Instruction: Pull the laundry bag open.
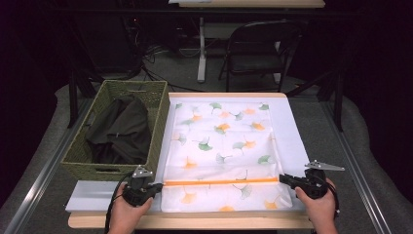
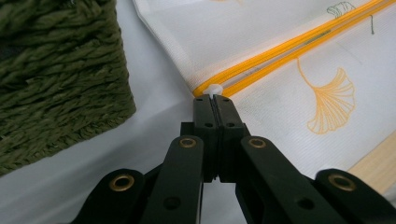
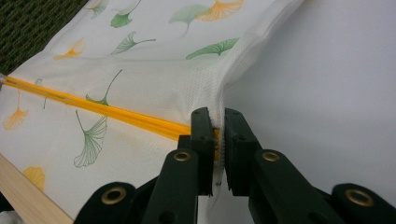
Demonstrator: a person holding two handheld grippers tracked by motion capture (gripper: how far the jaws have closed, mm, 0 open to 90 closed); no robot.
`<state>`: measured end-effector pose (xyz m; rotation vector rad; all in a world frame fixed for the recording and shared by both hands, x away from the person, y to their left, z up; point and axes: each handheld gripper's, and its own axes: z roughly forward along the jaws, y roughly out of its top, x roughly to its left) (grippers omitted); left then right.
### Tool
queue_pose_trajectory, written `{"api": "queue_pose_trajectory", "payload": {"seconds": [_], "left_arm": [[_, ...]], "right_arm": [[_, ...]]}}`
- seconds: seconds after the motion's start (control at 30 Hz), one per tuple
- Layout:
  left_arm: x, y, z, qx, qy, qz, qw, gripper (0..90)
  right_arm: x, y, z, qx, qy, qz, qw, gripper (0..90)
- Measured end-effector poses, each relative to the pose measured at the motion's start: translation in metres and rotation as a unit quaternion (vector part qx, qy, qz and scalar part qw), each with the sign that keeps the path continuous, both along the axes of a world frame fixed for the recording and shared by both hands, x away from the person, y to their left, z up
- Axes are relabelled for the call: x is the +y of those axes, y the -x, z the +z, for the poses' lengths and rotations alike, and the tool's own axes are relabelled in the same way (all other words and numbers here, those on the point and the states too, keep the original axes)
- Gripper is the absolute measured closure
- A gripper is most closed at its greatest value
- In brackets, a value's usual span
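At the table's near edge, the left gripper is clenched on the white zipper pull, and the right gripper pinches the mesh laundry bag at its orange zipper's far end. Light, limp fabric; the seams look the safest hold. Beyond sits a wicker basket of dark clothing.

A green woven basket is sitting at the table's left side, holding dark bundled clothing. A white sheet is covering the wooden table. A black folding chair is standing beyond the far edge.
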<state>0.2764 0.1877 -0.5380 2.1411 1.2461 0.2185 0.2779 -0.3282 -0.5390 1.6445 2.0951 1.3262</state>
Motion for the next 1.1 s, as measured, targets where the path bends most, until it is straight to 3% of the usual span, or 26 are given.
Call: {"api": "queue_pose_trajectory", "payload": {"seconds": [0.47,0.63,0.83,1.1], "left_arm": [[0.003,-0.001,-0.002,-0.002,0.006,0.004,1.0,87.9],[0.003,0.001,-0.004,-0.003,0.014,0.006,0.9999,84.2],[0.003,0.002,-0.002,-0.016,0.018,0.009,0.9997,75.4],[0.005,0.004,0.001,-0.032,0.014,0.006,0.9994,63.3]], "right_arm": [[0.004,-0.003,-0.01,0.027,0.014,0.01,0.9995,81.3],[0.007,-0.005,-0.015,0.035,0.03,0.01,0.9989,72.8],[0.007,-0.005,-0.014,0.026,0.047,0.004,0.9985,62.7],[0.008,-0.002,-0.005,-0.022,0.086,0.009,0.996,57.6]]}}
